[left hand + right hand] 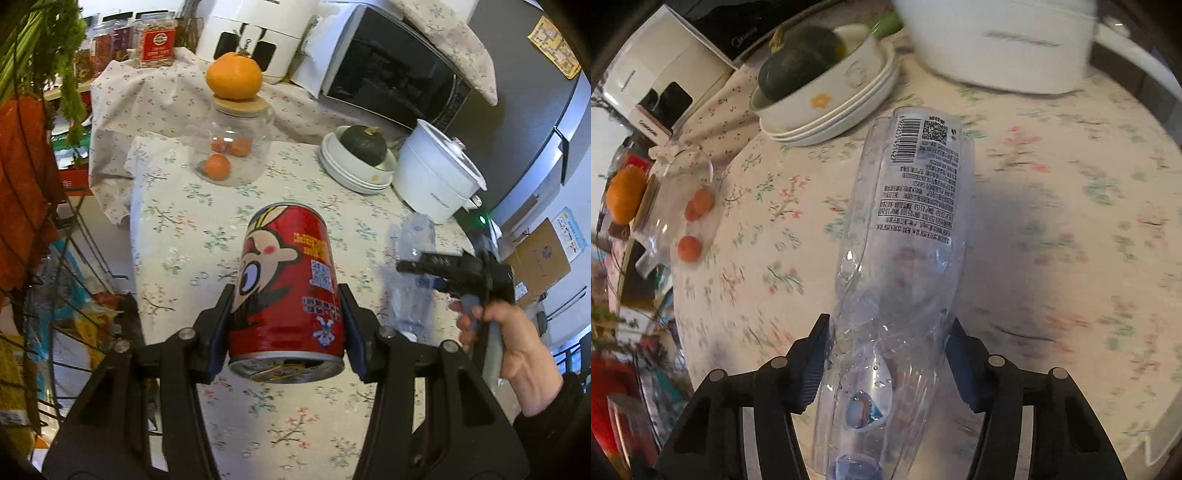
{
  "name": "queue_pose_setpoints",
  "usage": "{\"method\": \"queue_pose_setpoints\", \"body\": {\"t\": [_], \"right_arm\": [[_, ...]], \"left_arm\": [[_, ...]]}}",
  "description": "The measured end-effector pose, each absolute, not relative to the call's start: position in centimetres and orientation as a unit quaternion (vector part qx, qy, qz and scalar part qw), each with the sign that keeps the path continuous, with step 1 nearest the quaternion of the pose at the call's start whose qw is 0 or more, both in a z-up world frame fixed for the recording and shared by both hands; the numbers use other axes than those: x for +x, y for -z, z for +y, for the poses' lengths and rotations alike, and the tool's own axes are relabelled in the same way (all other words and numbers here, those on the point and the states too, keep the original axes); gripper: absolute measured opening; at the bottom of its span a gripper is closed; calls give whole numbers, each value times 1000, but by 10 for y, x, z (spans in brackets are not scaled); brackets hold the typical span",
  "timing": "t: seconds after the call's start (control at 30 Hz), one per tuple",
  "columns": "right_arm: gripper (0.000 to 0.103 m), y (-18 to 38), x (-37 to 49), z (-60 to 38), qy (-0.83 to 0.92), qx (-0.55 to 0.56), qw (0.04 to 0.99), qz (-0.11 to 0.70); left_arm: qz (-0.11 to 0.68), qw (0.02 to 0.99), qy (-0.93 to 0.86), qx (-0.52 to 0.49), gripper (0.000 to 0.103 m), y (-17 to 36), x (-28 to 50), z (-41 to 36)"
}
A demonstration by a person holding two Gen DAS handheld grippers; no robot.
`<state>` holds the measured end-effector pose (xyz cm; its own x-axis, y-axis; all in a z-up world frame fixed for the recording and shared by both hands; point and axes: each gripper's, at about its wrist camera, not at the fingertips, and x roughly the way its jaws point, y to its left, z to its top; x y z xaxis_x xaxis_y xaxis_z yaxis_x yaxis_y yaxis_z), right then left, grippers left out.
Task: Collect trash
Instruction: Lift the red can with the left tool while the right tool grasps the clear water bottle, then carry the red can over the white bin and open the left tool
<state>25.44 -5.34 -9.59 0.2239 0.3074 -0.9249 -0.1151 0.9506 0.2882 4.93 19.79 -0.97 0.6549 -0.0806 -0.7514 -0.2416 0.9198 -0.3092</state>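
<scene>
**Two pieces of trash held above the table**

Between the closed fingers of the left gripper (286, 332), a red can (286, 291) is clamped by its lower body, tilted away from the camera and lifted clear of the flowered tablecloth (192, 236); its opened end faces the camera. In the right wrist view, a clear plastic bottle (905, 240) is pinched near its neck by the right gripper (886, 354), its labelled body reaching out over the cloth. The right hand (517, 354) is seen in the left view, beside the can. Farther off stand a glass jar (231, 147) holding small oranges, a larger orange (233, 75) balanced on its lid, a stack of bowls (351, 173) carrying a dark squash (364, 144), and a white cooker (436, 173). No bin is shown. The thin bottle wall may be expected to buckle and slip under the pinch; leftover drops may be spilled from the tilted can; a wide swing could knock the perched orange off.
</scene>
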Motion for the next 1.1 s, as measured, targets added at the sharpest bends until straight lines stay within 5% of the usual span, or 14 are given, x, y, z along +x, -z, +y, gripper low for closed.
{"method": "queue_pose_setpoints", "body": {"t": [1.1], "right_arm": [[60, -18, 163, -255, -160, 72, 879, 444]], "left_arm": [[450, 879, 94, -125, 54, 23, 94, 29]]}}
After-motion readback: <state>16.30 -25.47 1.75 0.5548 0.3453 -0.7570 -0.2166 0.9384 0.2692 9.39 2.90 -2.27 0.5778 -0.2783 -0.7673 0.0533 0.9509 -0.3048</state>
